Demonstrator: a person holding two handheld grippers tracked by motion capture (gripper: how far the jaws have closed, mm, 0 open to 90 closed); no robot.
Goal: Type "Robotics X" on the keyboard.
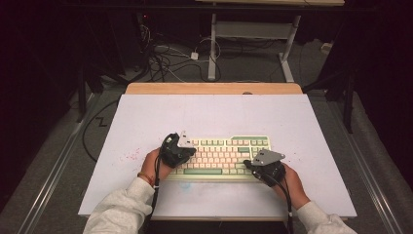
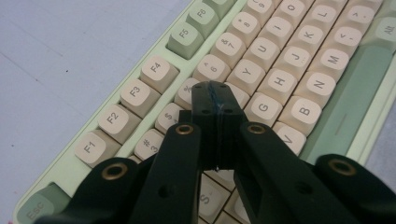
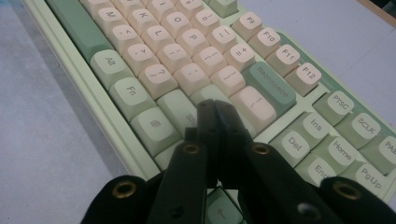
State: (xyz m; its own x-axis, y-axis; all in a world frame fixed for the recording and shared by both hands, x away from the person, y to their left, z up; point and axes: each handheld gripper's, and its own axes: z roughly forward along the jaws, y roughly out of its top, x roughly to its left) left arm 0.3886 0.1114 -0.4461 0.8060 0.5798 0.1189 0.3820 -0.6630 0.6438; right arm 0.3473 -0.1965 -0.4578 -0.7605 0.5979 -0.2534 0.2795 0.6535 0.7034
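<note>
A green and cream keyboard lies on the white table top, near the front middle. My left gripper hovers over its left end, jaws pressed together with nothing between them; in the left gripper view its tip sits just above the keys near R and T of the keyboard. My right gripper is at the keyboard's right front part, also shut and empty; in the right gripper view its tip is over the Shift and Enter area of the keyboard.
The white board covers a wooden table whose far edge shows behind it. Pink specks mark the board left of the keyboard. Beyond the table are cables on the floor and a desk frame.
</note>
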